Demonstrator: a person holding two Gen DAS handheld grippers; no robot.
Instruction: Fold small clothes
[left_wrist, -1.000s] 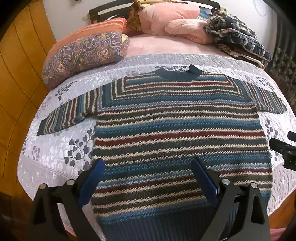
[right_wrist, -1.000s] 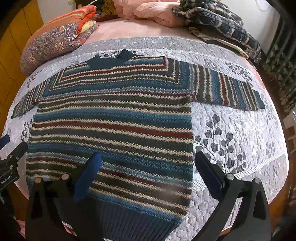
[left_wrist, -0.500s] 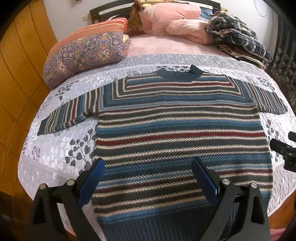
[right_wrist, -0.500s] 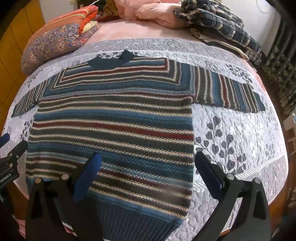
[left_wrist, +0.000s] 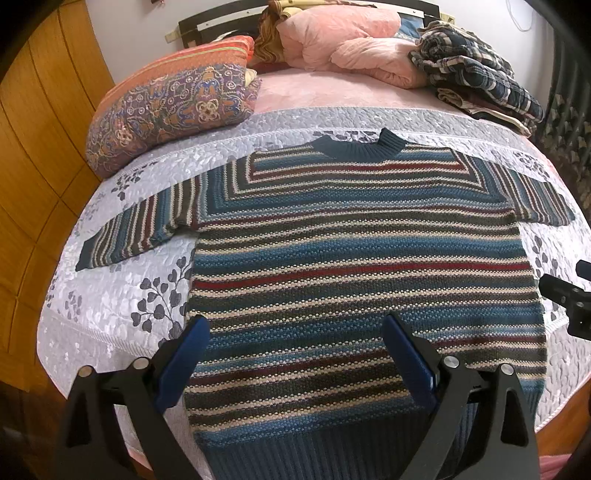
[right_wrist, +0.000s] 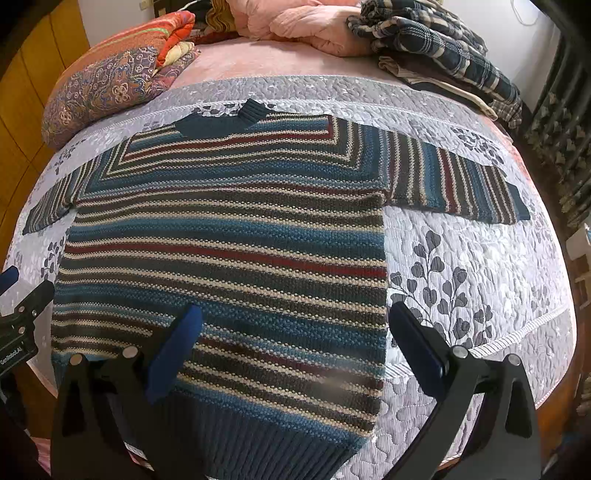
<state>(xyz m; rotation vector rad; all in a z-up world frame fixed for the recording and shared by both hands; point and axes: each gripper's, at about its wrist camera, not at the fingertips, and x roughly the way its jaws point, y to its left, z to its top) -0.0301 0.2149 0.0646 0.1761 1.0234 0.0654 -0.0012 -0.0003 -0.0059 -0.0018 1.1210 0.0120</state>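
Observation:
A striped knit sweater in blue, red, cream and dark green lies flat and face up on the grey quilted bedspread, both short sleeves spread out sideways. My left gripper hovers open above the lower left part of the sweater, holding nothing. In the right wrist view the same sweater fills the middle, and my right gripper hangs open over its lower right edge, also holding nothing. Each gripper shows at the other view's side edge.
A patterned pillow lies at the back left. Pink bedding and a pile of plaid clothes sit at the head of the bed. A wooden wall runs along the left; the quilt's edge lies near me.
Both views have shifted only slightly; the sweater lies as before and both grippers stay open above its lower part.

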